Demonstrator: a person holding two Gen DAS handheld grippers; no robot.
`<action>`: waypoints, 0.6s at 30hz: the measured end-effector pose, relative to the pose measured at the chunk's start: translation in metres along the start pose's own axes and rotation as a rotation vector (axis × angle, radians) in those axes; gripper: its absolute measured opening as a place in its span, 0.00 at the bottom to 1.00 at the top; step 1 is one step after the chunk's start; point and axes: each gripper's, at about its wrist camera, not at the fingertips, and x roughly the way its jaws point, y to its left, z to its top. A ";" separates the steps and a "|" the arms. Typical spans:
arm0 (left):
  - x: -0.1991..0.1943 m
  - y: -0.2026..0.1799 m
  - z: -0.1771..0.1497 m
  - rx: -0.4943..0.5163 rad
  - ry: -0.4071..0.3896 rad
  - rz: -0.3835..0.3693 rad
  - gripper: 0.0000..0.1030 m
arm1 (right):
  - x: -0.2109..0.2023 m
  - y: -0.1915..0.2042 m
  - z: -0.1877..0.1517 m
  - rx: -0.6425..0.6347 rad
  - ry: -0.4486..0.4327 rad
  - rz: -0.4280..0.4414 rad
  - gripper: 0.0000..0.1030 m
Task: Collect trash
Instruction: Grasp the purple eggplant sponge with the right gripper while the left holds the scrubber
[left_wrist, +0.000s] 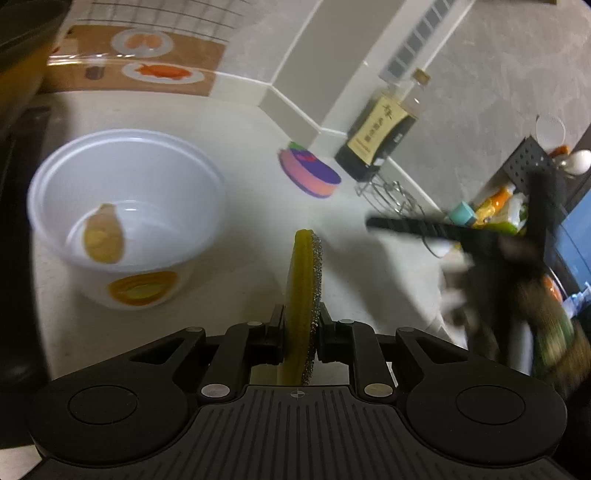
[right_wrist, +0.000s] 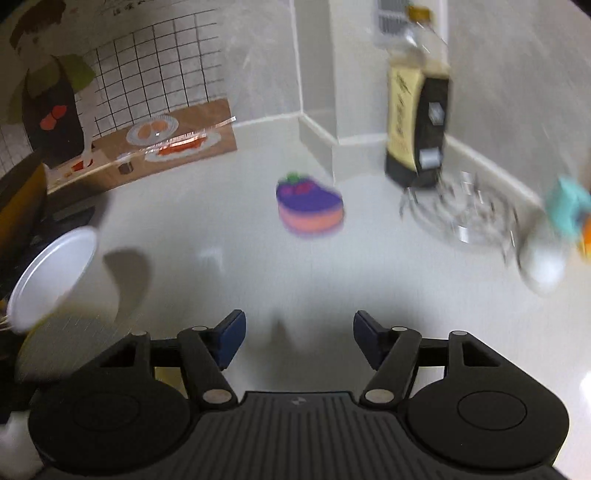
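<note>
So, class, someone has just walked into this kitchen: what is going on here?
A person is tidying a white countertop with a handheld claw in each hand. The left claw is shut on a yellow sponge with a dark scouring side, held on edge. Beside it stands a white plastic bowl with a brownish scrap inside. The right claw is open and holds nothing, pointing towards a purple and pink cake-shaped item and a dark sauce bottle.

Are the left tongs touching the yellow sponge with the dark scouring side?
Touching. The left wrist view shows the left tongs shut on the upright yellow sponge, both pads pressed against its faces with no gap.
</note>
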 end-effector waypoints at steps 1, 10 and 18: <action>-0.004 0.004 0.000 -0.002 -0.005 0.000 0.19 | 0.011 0.004 0.013 -0.036 -0.010 -0.023 0.80; -0.028 0.037 -0.004 -0.031 -0.058 -0.012 0.19 | 0.119 0.036 0.081 -0.238 0.026 -0.167 0.85; -0.040 0.071 -0.005 -0.098 -0.095 -0.042 0.19 | 0.175 0.015 0.108 -0.080 0.115 -0.162 0.85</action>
